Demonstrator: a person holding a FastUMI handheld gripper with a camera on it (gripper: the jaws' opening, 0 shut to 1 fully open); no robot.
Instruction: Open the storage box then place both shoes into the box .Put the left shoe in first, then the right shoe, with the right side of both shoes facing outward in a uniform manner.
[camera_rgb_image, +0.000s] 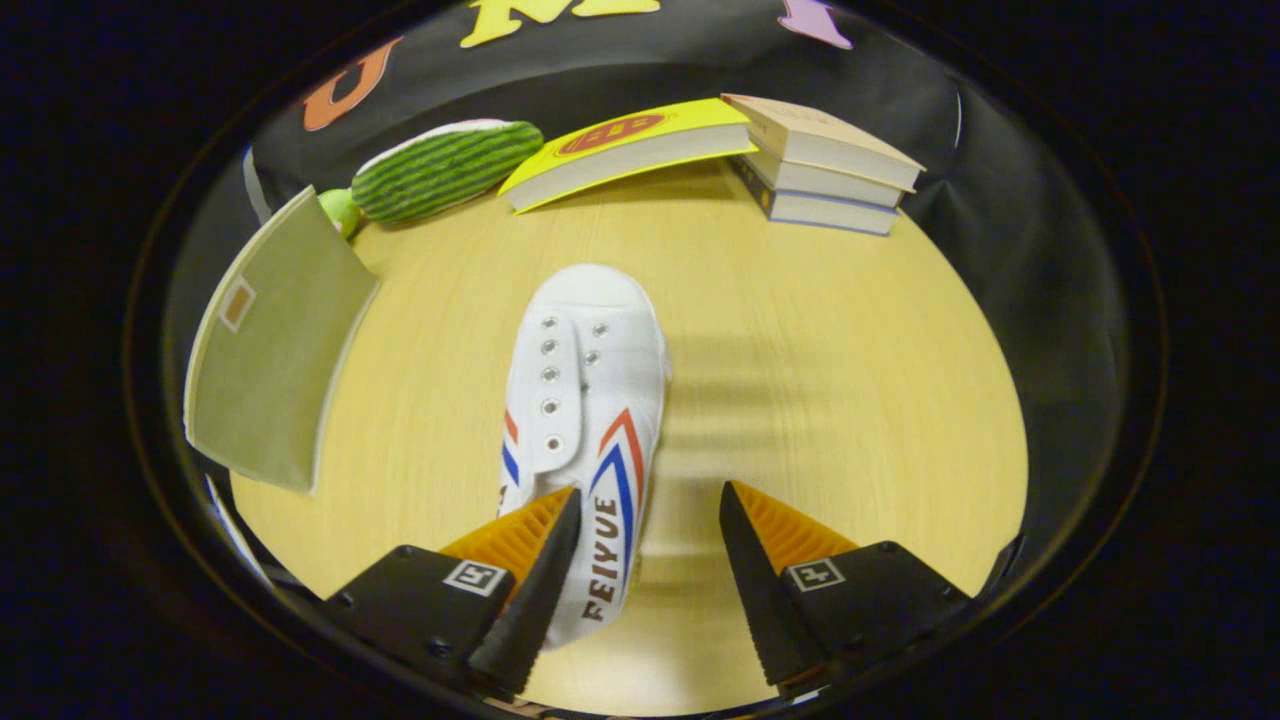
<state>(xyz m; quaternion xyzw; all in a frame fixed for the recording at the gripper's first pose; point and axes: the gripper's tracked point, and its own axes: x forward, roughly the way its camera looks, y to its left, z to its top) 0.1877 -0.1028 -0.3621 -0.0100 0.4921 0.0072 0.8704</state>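
A white canvas shoe (585, 400) with red and blue stripes lies on the wooden table (820, 400), toe pointing away from me. Its heel end runs down between my fingers, close against the left finger (530, 560). My gripper (648, 500) is open, with the right finger (760, 560) standing apart from the shoe over bare table. Off to the left of the shoe stands the olive-green storage box (275, 345), seen by its lid or flap with a small tan label. I cannot tell whether the box is open.
Along the far edge of the table lie a watermelon-striped plush (445, 168), a yellow-covered book (630, 150) and a stack of three books (825, 165). Black cloth walls the booth behind them.
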